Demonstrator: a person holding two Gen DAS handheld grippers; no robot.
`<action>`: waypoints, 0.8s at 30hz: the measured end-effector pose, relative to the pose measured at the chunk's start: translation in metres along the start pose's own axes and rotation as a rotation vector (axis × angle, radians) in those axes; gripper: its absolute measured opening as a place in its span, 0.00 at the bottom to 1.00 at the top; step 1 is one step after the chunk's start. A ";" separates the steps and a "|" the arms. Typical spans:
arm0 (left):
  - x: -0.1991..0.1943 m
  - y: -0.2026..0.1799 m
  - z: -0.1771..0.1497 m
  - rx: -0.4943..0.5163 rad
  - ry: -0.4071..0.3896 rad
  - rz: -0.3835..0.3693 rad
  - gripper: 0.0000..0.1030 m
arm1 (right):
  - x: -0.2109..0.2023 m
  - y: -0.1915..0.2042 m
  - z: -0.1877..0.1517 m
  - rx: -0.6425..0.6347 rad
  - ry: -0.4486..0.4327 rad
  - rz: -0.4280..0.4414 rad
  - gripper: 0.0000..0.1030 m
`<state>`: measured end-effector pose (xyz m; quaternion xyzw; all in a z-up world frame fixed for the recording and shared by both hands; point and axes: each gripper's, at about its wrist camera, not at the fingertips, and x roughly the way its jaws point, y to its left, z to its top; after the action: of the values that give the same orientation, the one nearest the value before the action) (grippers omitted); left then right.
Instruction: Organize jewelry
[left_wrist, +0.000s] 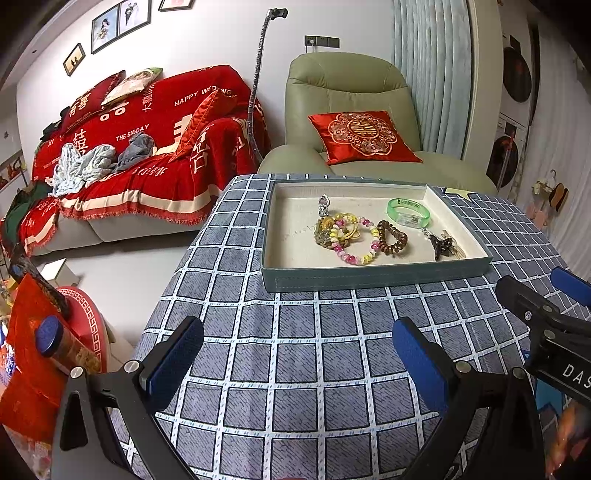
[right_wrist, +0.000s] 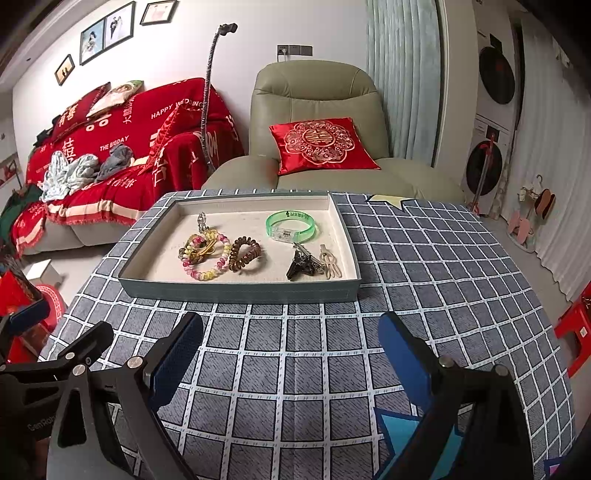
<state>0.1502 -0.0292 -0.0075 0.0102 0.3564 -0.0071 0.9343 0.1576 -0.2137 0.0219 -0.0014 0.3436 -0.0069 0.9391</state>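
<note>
A shallow tray (right_wrist: 240, 291) with a pale lining is seen on the checked cloth of the desk (right_wrist: 332, 369), with every piece of jewelry inside it and none on the cloth around it. To the left, a pink-and-yellow beaded bracelet (right_wrist: 218, 264) is overlapped by a yellow loop and an amber-coloured charm with a silver clasp (right_wrist: 201, 221); just beside it lies a brown coil band (right_wrist: 243, 254). A green bangle (right_wrist: 291, 224) sits toward the far right, and a dark clip (right_wrist: 301, 266) with pale hairpins (right_wrist: 330, 264) touching it is found near the right front corner.

Both tools are held above the desk's near side, well apart from the tray. The left gripper (left_wrist: 295, 354) and the right gripper (right_wrist: 291, 350) are each shown with fingers spread wide and nothing between them.

The scene would suit either pieces already gathered into the tray or a heap there waiting to be sorted, so no stage is settled.

If a piece is to be lifted, a well-judged grasp would be made on a lone item such as the bangle, taken across its band, while the left cluster would call for care so that only one loop is caught.

How the beaded bracelet, loop and charm are linked cannot be made out. Part of the left cluster is hidden by its own overlap, and the hairpins are nearly hidden behind the clip in the left view. Lettering on the bangle is too small to be read.
</note>
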 end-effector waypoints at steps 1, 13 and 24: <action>0.000 0.000 0.000 0.001 0.000 0.000 1.00 | 0.000 0.000 0.000 0.000 0.000 0.001 0.94; -0.001 -0.001 0.001 0.001 0.000 -0.001 1.00 | -0.001 0.001 0.001 0.000 -0.001 0.001 0.94; -0.003 0.002 0.002 -0.009 -0.001 0.000 1.00 | -0.002 0.002 0.003 -0.002 -0.003 0.003 0.94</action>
<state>0.1494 -0.0268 -0.0040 0.0062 0.3559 -0.0056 0.9345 0.1582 -0.2111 0.0260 -0.0016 0.3422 -0.0051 0.9396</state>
